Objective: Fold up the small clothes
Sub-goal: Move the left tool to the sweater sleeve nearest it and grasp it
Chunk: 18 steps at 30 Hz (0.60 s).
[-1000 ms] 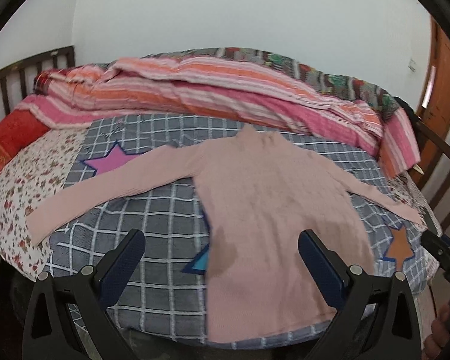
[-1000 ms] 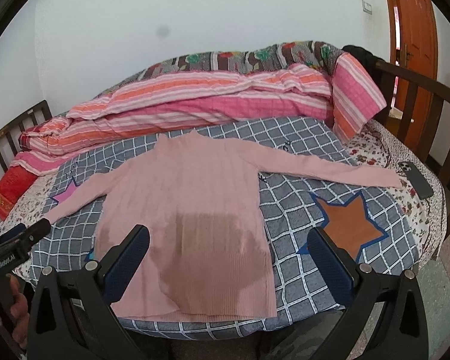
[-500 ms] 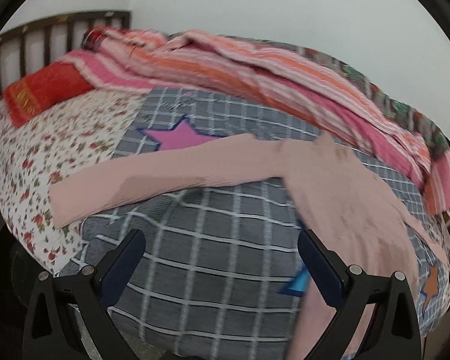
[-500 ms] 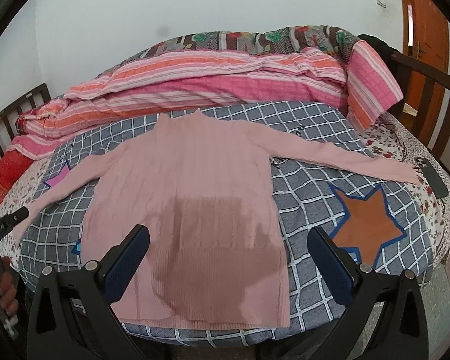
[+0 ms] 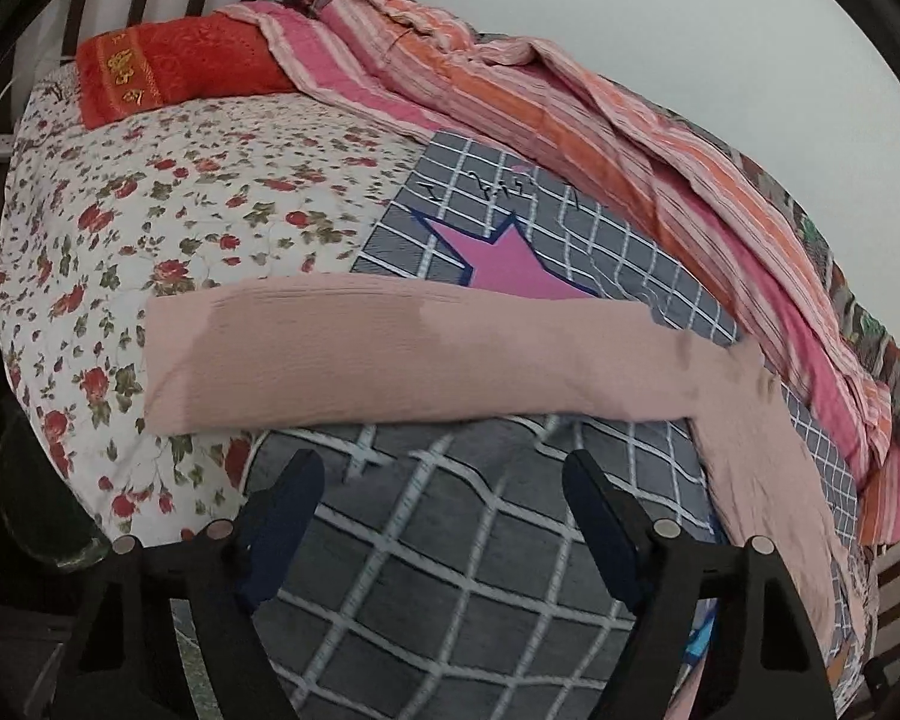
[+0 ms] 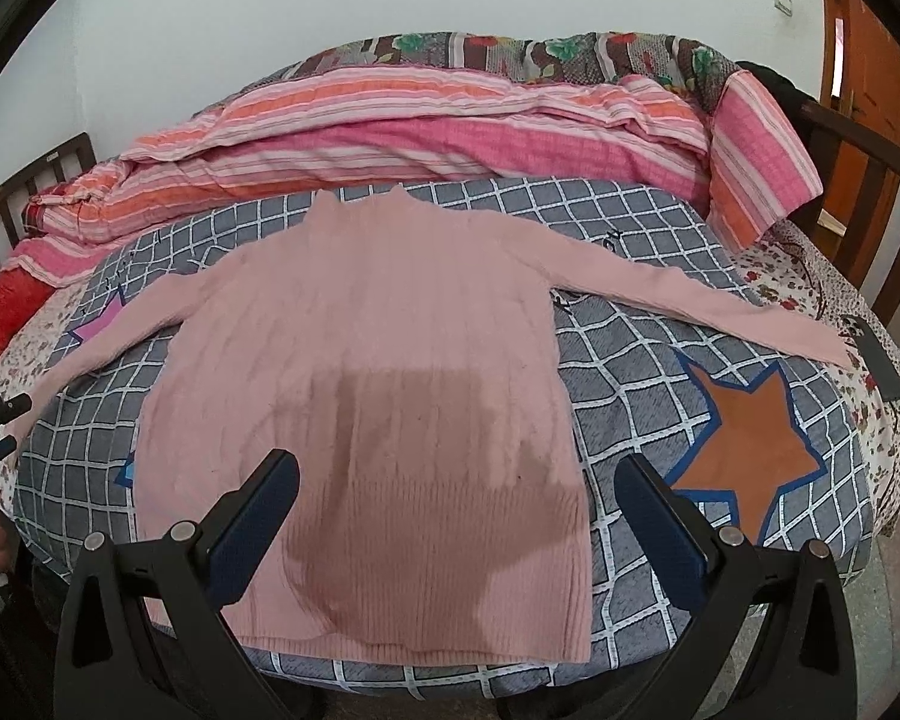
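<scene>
broadly, the bed fills both views, covered by a grey checked quilt with star patches over a floral sheet, with a rolled pink and orange striped duvet along the far side. the task's thing, a pink ribbed sweater, lies flat and face up on the quilt, collar toward the duvet, both sleeves spread wide and a darker patch across its lower half. its left sleeve runs across the left wrist view, the cuff resting on the floral sheet.

judging by this, folding has not begun; the step in hand looks like the reach for that sleeve. the left gripper hangs just short of the sleeve over bare quilt, its jaws closing with nothing between them. the right gripper hovers above the sweater's hem, jaws wide apart and empty. the next move likely calls for pinching the sleeve near the cuff, catching both layers, and carrying it across the body without dragging the torso.

a red pillow bears gold characters too small to read. a dark phone lies beside the right cuff. white lettering on the left tool, seen at the right view's edge, is too blurred to read.
</scene>
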Tool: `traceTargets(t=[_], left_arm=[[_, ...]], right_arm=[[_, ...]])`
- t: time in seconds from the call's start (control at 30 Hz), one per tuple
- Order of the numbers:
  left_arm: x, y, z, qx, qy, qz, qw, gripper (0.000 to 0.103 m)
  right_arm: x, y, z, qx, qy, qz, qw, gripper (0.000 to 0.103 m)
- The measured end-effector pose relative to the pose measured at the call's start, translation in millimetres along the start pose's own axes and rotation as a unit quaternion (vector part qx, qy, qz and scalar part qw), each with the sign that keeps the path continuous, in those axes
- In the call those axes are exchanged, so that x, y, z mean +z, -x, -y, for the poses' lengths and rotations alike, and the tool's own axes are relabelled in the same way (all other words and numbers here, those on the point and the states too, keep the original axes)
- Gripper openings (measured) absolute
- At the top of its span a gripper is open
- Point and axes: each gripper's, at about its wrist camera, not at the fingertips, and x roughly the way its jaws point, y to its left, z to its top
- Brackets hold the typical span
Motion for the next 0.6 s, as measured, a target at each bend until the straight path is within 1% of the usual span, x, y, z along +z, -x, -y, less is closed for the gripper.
traceTargets(t=[0.13, 0.17, 0.3, 0.43, 0.5, 0.6], left_arm=[[4, -11, -11, -0.019, 0.031, -0.005, 0.9993, 0.076], [5, -12, -13, -0.02, 0.034, -0.005, 0.9992, 0.074], [10, -31, -20, -0.011, 0.045, -0.023, 0.9986, 0.062], [15, -36, -26, -0.008, 0.055, -0.014, 0.9984, 0.057], [19, -37, -27, -0.006, 0.056, -0.01, 0.9984, 0.052], [25, -42, -27, 0.006, 0.053, -0.012, 0.9985, 0.05]], right_arm=[[-1, -6, -3, -0.004, 0.0, -0.008, 1.0, 0.103], [-1, -8, -3, -0.003, -0.001, -0.009, 1.0, 0.103], [-3, -17, -7, -0.005, -0.002, -0.017, 1.0, 0.103], [-7, -31, -8, -0.009, -0.004, -0.032, 0.999, 0.103], [-7, -36, -7, -0.007, -0.009, -0.036, 0.999, 0.103], [-5, -41, -6, -0.002, -0.018, -0.037, 0.999, 0.103]])
